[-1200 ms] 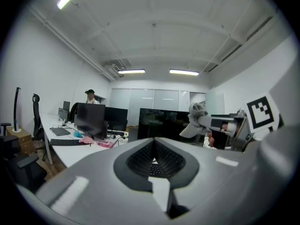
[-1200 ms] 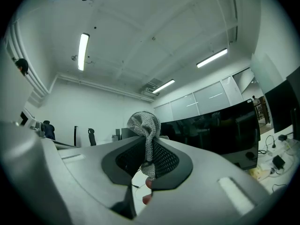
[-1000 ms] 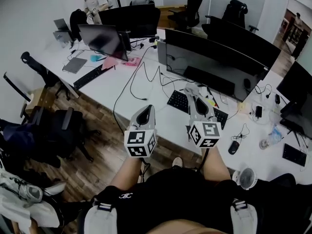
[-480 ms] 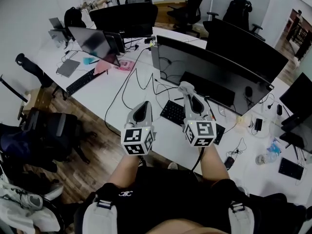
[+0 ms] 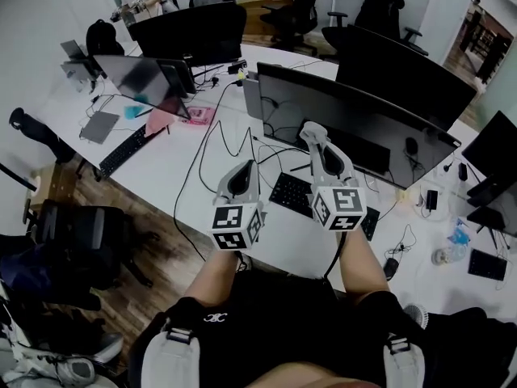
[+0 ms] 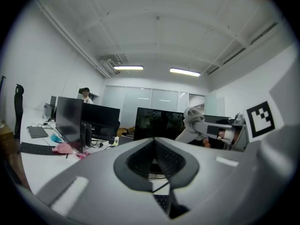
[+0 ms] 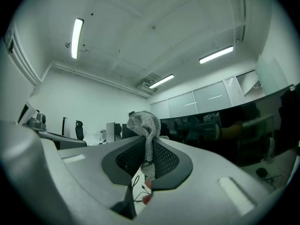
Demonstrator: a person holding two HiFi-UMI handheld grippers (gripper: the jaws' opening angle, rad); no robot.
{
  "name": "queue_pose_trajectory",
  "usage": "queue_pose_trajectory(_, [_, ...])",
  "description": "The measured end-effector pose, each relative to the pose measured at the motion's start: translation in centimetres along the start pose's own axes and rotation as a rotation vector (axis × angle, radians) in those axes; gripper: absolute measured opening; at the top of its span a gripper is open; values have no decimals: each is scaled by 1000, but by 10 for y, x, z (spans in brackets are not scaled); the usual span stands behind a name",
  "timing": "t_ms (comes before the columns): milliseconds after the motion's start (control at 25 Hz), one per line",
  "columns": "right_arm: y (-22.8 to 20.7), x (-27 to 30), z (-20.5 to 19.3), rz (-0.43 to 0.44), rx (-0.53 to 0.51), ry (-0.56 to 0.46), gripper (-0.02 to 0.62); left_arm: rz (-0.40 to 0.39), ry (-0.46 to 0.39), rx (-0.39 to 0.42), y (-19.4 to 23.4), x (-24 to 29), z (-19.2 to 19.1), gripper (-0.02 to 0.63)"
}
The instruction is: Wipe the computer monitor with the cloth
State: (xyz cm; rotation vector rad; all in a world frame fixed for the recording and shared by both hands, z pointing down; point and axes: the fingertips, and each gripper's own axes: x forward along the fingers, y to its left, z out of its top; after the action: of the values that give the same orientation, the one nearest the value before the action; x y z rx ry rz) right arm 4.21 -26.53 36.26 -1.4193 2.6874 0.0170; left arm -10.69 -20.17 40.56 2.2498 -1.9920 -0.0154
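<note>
— Pinching what, the right tool [image 7: 148, 146]?
— A grey knitted cloth [image 7: 144, 123], clenched between its jaws, raised near the wide dark monitor [image 5: 355, 115] set back from the surface's [image 5: 174, 164] near edge.
— And the left tool [image 6: 153, 142]?
— Jaws pressed together on nothing, held above the near edge.
— Anything between?
— A black keyboard [image 5: 292, 192] under the right tool, loose cables [image 5: 242, 140] trailing beside it. Further monitors [image 5: 190, 31] stand toward the far left corner.
</note>
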Motion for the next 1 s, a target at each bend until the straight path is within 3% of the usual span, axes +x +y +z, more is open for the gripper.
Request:
queue_pose_trajectory(200, [13,42,6,-52,16,-17,34,-63,-3,0,36,15,10,54])
queue_pose_trajectory(440, [29,112,44,-69,70,-82,35,-112,-2,-10,83,24,17,54])
queue_pose_trajectory(760, [50,198,88,-101,37,-143,35,-158,-6,-16,153,31,19,54])
queue_pose_trajectory(1000, [43,242,57,-205,19,-28,35,-186,5,-37,191,42,15,54])
